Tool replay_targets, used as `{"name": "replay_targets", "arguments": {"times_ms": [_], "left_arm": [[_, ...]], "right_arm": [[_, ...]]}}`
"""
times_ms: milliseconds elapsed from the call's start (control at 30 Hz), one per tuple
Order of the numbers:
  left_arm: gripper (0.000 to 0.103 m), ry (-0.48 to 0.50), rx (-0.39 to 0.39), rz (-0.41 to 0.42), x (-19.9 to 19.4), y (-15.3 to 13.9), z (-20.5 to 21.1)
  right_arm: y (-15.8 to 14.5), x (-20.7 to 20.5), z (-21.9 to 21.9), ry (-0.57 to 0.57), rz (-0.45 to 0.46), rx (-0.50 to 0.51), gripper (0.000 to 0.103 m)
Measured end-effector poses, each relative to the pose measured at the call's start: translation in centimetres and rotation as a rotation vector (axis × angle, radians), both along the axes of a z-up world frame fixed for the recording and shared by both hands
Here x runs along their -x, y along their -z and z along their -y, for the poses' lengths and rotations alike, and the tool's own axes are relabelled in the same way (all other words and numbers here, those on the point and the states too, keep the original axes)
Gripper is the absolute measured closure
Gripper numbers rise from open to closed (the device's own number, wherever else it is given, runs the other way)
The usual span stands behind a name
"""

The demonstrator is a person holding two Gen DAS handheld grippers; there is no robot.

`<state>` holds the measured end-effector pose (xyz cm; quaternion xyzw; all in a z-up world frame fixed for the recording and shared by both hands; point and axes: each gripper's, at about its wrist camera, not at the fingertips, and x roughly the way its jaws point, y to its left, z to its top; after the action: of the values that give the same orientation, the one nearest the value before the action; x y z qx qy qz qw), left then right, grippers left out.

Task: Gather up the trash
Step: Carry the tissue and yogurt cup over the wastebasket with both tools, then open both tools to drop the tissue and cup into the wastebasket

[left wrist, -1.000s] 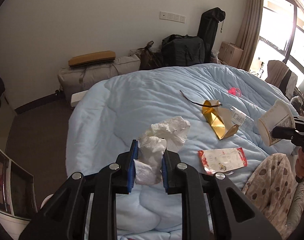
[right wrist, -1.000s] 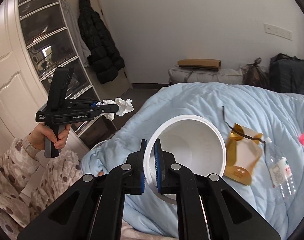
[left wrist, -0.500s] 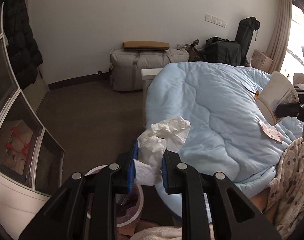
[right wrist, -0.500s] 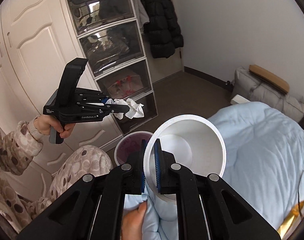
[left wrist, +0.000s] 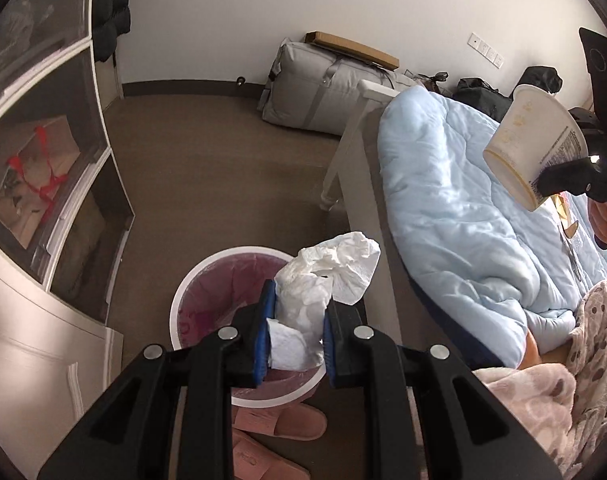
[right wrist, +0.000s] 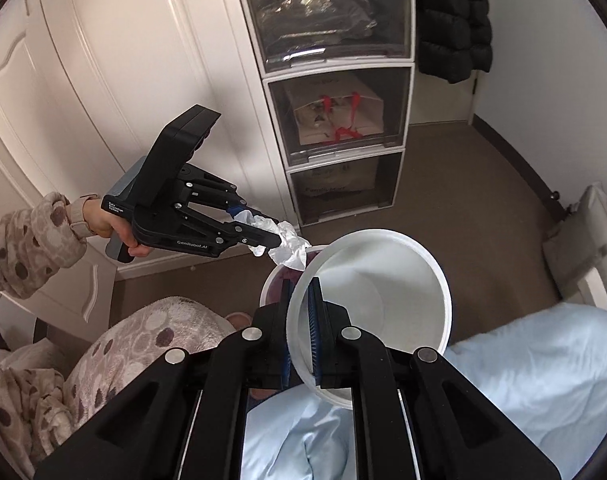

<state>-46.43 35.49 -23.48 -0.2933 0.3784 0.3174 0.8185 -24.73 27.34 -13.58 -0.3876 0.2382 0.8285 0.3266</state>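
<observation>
My left gripper [left wrist: 297, 320] is shut on a crumpled white tissue [left wrist: 323, 276] and holds it above a white trash bin [left wrist: 207, 276] with a purple liner on the floor. It also shows in the right wrist view [right wrist: 259, 236], with the tissue [right wrist: 289, 250] over the bin rim [right wrist: 271, 276]. My right gripper [right wrist: 303, 320] is shut on the rim of a white paper bowl [right wrist: 375, 300], held above the bed edge. The bowl also shows at the right of the left wrist view [left wrist: 535, 144].
A light blue duvet [left wrist: 455, 200] covers the bed beside the bin. Pink slippers [left wrist: 275, 428] lie next to the bin. A white drawer tower [right wrist: 335, 92] and wardrobe doors [right wrist: 83, 80] stand behind. A grey bag [left wrist: 323, 88] sits by the wall.
Both grippers have swung from over the bed toward the floor by the drawers. The tissue now hangs over the trash bin. Both grips are unchanged.
</observation>
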Motion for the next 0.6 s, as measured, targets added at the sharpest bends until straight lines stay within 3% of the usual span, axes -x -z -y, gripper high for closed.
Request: {"name": "replay_targets", "arguments": {"times_ms": [167, 333, 467, 500, 600], "left_arm": [[0.083, -0.044, 0.117, 0.000, 1.1, 5.0, -2.4], [0.079, -0.030, 0.168, -0.032, 0.7, 6.6, -3.4], [0.051, -0.023, 0.160, -0.064, 0.6, 6.9, -3.8], [0.048, -0.021, 0.155, -0.066, 0.7, 6.9, -3.9], [0.043, -0.028, 0.151, -0.089, 0.6, 7.2, -4.1]], "right_arm": [[4.4, 4.1, -3.9, -0.084, 0.098, 0.056, 0.096], [6.3, 7.2, -5.1, -0.204, 0.159, 0.077, 0.092], [6.7, 8.0, -4.5, -0.291, 0.199, 0.047, 0.077], [6.6, 7.9, -4.4, -0.299, 0.197, 0.040, 0.070], [6.9, 8.0, -5.2, -0.304, 0.224, 0.027, 0.068]]}}
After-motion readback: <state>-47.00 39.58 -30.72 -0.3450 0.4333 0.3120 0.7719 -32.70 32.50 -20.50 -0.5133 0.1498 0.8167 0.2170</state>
